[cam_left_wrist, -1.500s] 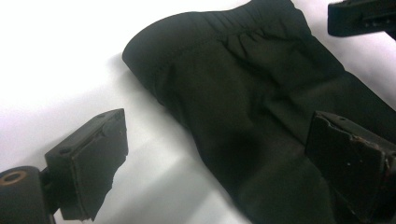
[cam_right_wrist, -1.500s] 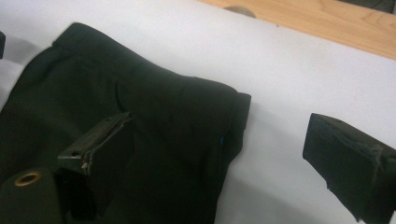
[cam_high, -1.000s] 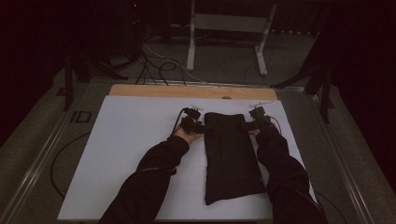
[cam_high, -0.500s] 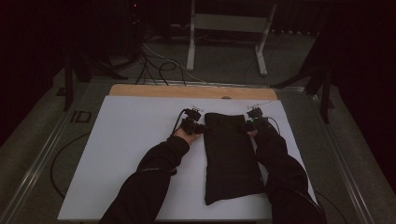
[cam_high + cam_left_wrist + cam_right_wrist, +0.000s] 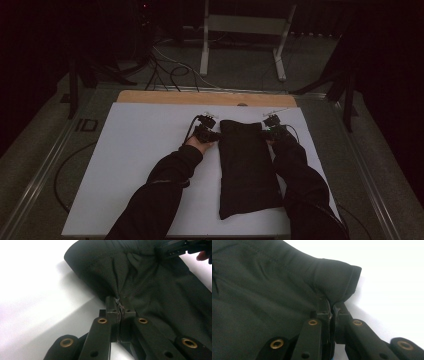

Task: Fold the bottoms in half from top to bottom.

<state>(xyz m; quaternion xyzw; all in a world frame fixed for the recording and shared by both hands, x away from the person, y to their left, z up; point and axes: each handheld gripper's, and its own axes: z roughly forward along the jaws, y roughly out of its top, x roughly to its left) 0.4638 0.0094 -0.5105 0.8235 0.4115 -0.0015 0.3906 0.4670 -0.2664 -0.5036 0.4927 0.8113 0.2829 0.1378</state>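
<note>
A black folded garment [image 5: 247, 167] lies lengthwise on the white table top [image 5: 145, 150]. My left gripper [image 5: 216, 135] sits at the cloth's far left corner, my right gripper [image 5: 269, 134] at its far right corner. Both sets of jaws have just been closing. In the left gripper view my left gripper [image 5: 120, 307] is shut on a bunched pinch of the garment [image 5: 155, 287]. The right gripper view has my right gripper [image 5: 331, 307] shut on the garment's [image 5: 262, 290] edge near its rolled corner. The other gripper shows at the top right of the left gripper view.
A wooden strip [image 5: 205, 98] borders the table's far edge. Behind it stand a white metal frame [image 5: 245, 30] and loose cables [image 5: 170, 70] on the floor. A dark stand [image 5: 345, 85] is at the right. White table surface lies open to the left of the garment.
Both grippers' jaws came together on the far corners of the garment. The hands and the cloth have stayed where they were.
</note>
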